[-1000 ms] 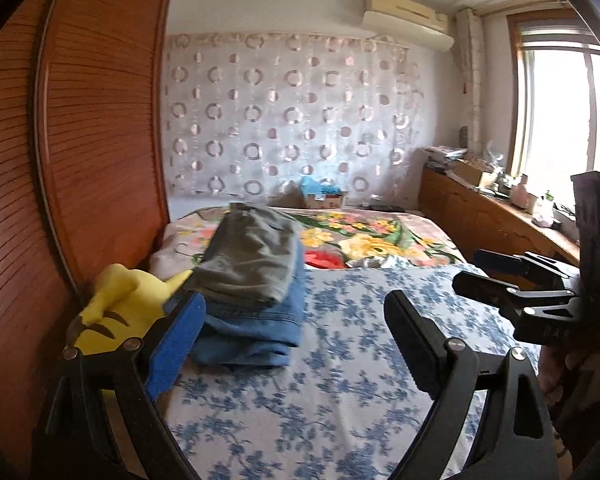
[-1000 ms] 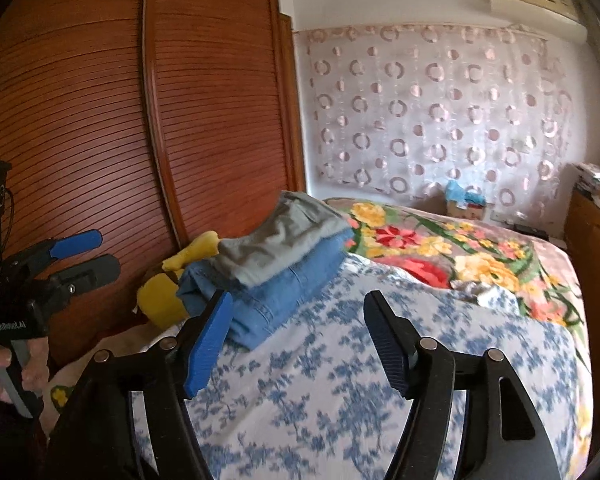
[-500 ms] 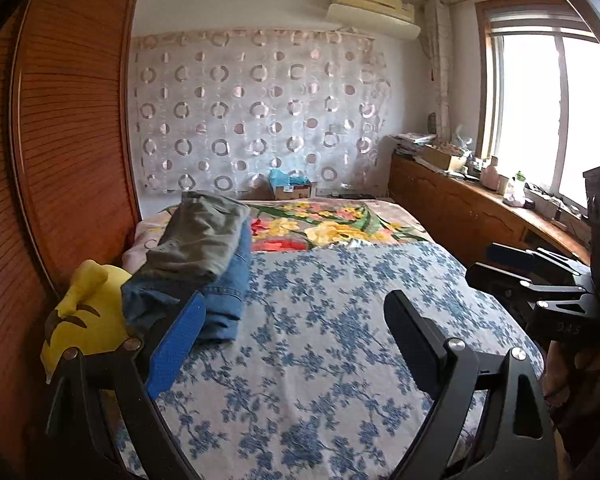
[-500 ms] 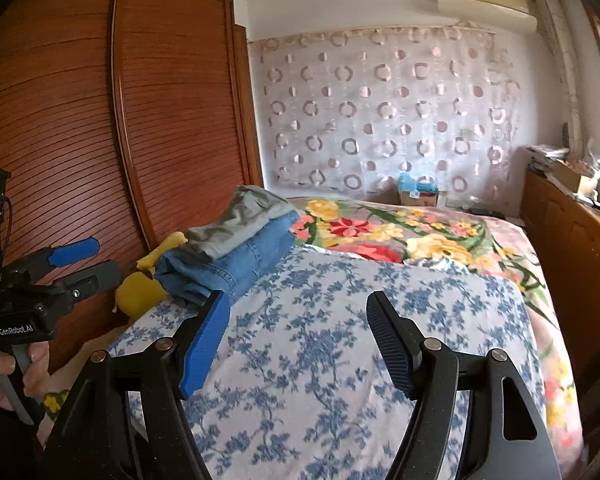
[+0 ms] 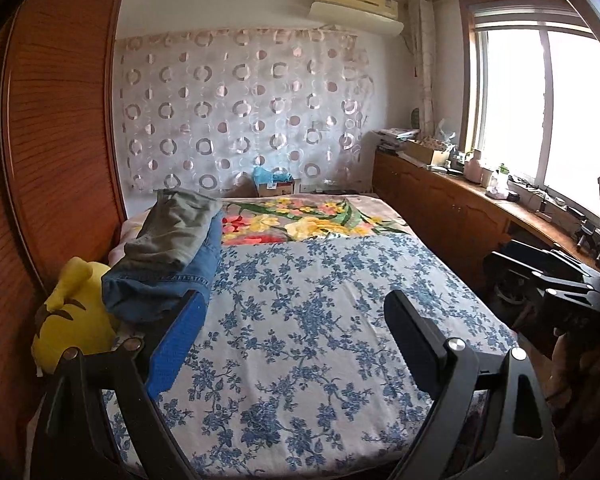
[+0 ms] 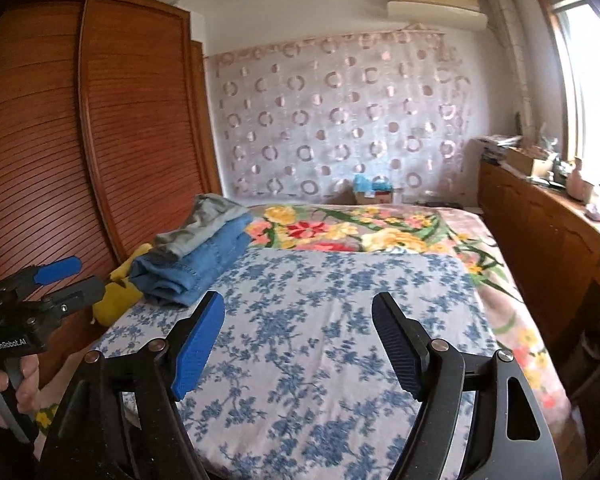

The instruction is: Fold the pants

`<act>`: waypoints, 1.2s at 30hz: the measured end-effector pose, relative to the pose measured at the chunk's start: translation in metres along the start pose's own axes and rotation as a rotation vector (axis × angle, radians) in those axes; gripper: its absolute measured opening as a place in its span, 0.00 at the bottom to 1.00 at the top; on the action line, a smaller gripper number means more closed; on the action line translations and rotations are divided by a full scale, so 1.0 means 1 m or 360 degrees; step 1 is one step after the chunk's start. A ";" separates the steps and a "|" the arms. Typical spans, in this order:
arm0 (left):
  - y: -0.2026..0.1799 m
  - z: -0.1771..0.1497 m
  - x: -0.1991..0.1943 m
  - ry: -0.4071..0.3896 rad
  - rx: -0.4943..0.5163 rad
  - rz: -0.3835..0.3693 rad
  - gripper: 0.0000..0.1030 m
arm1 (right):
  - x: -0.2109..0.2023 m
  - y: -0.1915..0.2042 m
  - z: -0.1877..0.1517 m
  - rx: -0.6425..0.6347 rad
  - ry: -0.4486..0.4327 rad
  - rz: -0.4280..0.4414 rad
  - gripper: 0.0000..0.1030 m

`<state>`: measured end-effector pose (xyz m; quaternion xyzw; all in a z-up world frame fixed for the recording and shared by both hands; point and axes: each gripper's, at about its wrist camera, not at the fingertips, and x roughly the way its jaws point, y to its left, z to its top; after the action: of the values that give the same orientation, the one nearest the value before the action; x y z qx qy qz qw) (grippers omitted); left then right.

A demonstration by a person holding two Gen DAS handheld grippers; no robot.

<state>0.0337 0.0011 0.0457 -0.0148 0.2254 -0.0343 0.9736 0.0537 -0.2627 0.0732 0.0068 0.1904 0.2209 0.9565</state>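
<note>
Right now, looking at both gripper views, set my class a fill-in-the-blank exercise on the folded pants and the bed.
1. The folded grey pants lie on top of folded ____ jeans.
2. The plush toy beside the stack is ____ in colour.
3. Both the left gripper and the right gripper are ____, holding nothing.
4. The bedsheet under the grippers has a blue ____ print.

Missing words: blue; yellow; open; floral

daylight floods from the blown-out window [image 5: 540,112]; fisheye-bent edges; slight blur
</note>
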 end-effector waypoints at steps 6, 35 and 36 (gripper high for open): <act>-0.010 0.008 -0.014 -0.0047 0.0016 -0.0014 0.89 | -0.023 0.008 0.000 0.0023 -0.0072 -0.0095 0.76; -0.012 0.008 -0.037 -0.0085 0.0010 0.0005 0.89 | -0.041 0.017 -0.018 -0.0018 -0.0158 -0.0145 0.80; -0.011 0.008 -0.038 -0.0085 0.0011 0.0004 0.89 | -0.041 0.016 -0.018 -0.0016 -0.0157 -0.0144 0.80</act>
<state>0.0029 -0.0073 0.0701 -0.0122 0.1993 -0.0336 0.9793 0.0063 -0.2669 0.0727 0.0043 0.1422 0.1778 0.9737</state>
